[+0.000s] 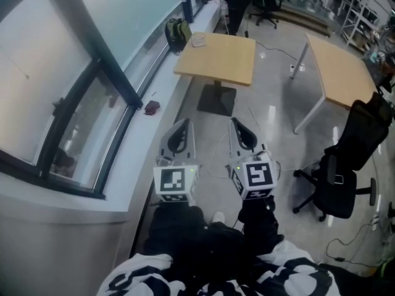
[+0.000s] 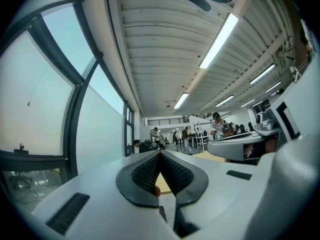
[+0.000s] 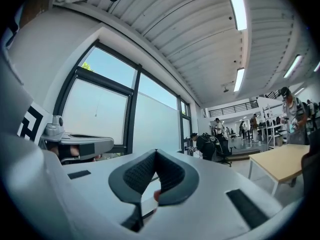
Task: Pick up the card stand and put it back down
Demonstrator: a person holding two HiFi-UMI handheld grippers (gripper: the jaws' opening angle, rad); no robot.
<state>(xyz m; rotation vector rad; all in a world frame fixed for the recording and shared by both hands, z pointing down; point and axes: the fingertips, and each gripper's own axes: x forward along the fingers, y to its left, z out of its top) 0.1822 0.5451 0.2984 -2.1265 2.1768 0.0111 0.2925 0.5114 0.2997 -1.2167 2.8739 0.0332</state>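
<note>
Both grippers are held level side by side in front of my body, over the floor. My left gripper (image 1: 183,124) is shut, its ribbed pads meeting at the tip (image 2: 160,153) with nothing between them. My right gripper (image 1: 237,123) is shut too and holds nothing (image 3: 156,153). Ahead stands a small wooden table (image 1: 225,60). On its far left corner lies a small pale object (image 1: 199,39), too small to tell whether it is the card stand. Both grippers are well short of that table.
A second wooden table (image 1: 342,73) stands at the right, with a black office chair (image 1: 349,165) nearer me. A long window with a sill (image 1: 74,122) runs along the left. A green bag (image 1: 178,31) sits by the wall. People (image 3: 212,145) stand far off.
</note>
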